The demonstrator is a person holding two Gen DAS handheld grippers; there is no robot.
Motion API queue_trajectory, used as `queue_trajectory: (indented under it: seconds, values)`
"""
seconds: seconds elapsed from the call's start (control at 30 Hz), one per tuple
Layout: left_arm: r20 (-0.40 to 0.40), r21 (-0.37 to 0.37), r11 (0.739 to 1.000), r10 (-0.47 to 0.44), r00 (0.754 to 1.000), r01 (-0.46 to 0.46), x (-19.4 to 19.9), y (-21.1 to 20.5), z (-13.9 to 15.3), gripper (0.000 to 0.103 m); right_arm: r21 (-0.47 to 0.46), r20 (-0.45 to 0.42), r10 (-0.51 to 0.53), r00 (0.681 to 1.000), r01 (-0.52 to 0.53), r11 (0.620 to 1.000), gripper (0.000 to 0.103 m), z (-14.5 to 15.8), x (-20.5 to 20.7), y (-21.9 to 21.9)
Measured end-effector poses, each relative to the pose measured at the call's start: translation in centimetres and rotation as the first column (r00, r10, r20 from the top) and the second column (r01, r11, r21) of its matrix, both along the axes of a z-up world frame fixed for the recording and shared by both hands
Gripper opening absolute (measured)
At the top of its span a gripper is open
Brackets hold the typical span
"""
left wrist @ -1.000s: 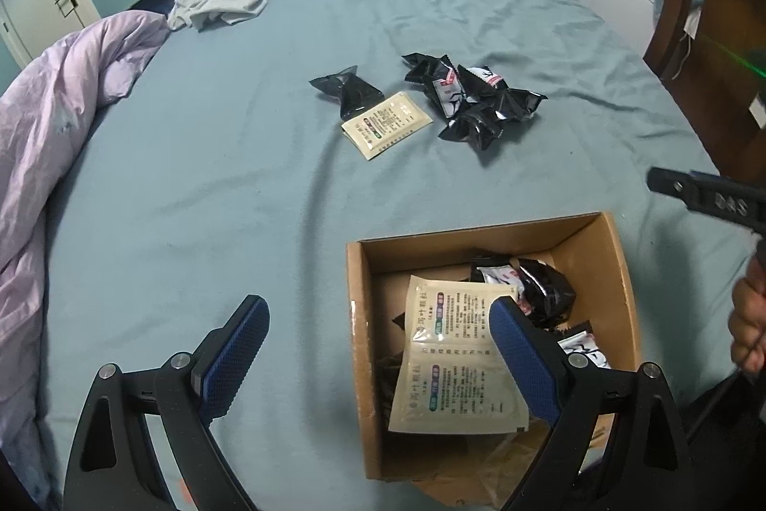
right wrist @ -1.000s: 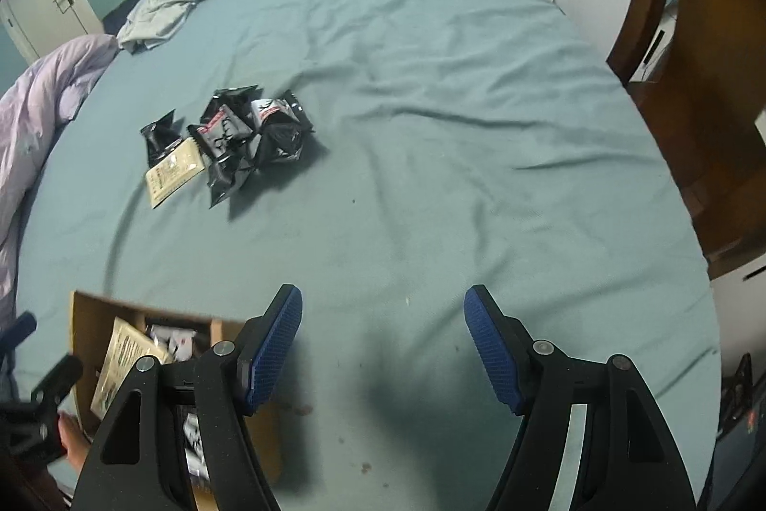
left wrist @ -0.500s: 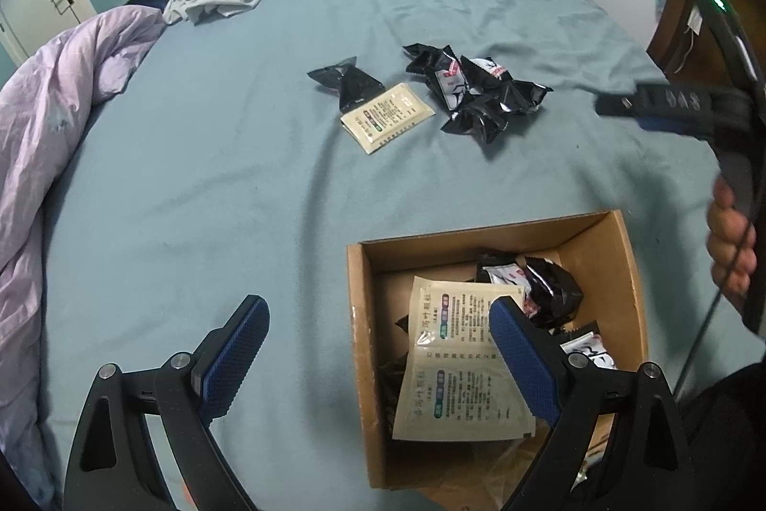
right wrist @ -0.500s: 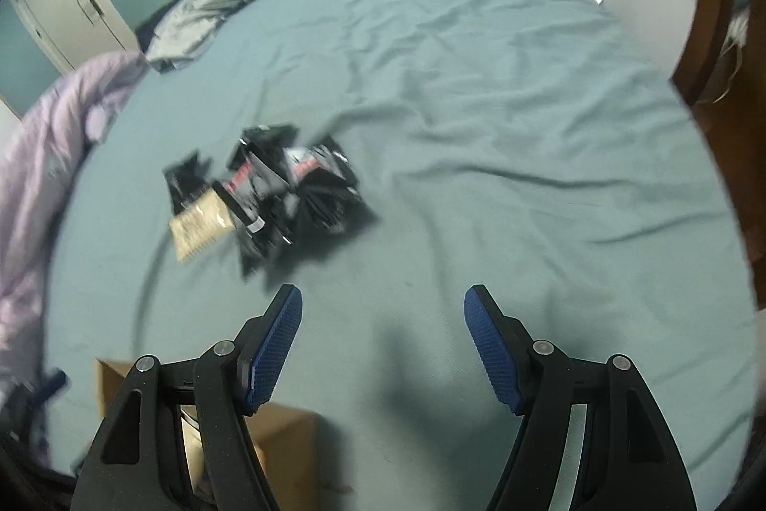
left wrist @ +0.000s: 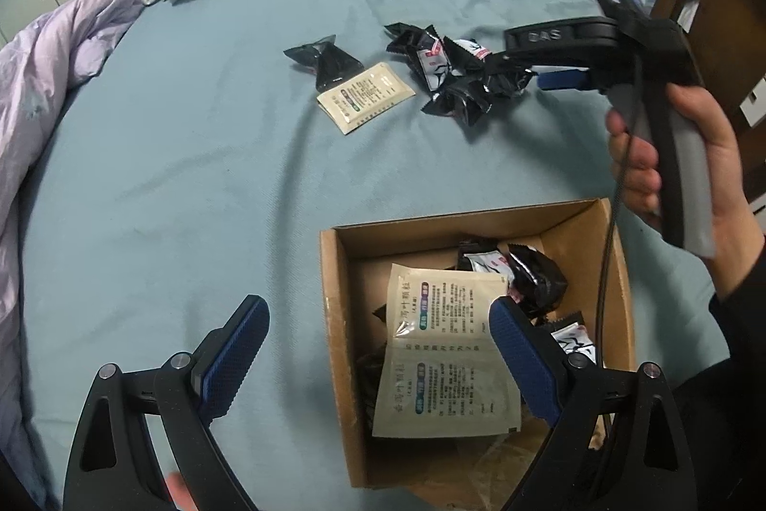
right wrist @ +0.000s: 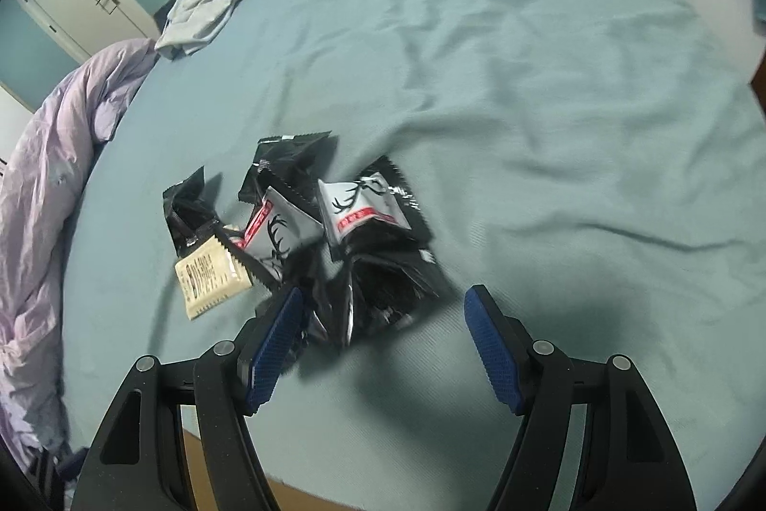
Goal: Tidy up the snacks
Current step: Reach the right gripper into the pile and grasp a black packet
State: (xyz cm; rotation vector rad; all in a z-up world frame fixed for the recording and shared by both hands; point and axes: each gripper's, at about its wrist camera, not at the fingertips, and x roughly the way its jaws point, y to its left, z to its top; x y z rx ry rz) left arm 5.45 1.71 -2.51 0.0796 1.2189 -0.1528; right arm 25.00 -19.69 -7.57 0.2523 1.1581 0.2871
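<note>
Right gripper (right wrist: 383,338) hangs over the near edge of the snack pile (right wrist: 344,233), jaws parted wide and empty; the left pad overlaps the nearest black packet in view, contact cannot be told. In the left wrist view a hand (left wrist: 670,156) holds that gripper by its grey handle. Left gripper (left wrist: 378,357) is also wide open and empty, straddling the left wall of the cardboard box (left wrist: 335,319), one pad over the bed sheet (left wrist: 191,176), the other over the box interior. On the sheet: one loose black packet (left wrist: 325,63), one beige sachet (left wrist: 366,96) just beside it, and a heap of black packets, perhaps five, exact count unclear. In the box: a beige double sachet (left wrist: 445,348) on top of several black packets. A lilac duvet (left wrist: 43,80) crowds the left edge; the sheet right of the pile lies open.
</note>
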Motion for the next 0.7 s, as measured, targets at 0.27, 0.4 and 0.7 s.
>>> queue_trajectory:
  seconds: [0.27,0.4,0.7]
  values:
    - [0.023,0.022,1.000,0.014,1.000,-0.014,0.3,0.1,0.0,0.095,0.030,-0.043,-0.046,0.998,0.047,0.998,0.031,-1.8,1.3,-0.2]
    - [0.045,0.040,0.998,0.036,0.998,-0.038,0.5,0.4,0.0,0.095,0.024,0.022,-0.082,0.996,0.081,0.996,0.030,0.4,0.0,-1.1]
    - [0.065,0.056,0.998,0.030,0.997,-0.033,2.1,0.8,0.7,0.096,0.163,0.094,-0.154,0.984,0.137,0.977,0.030,7.5,-8.3,-4.5]
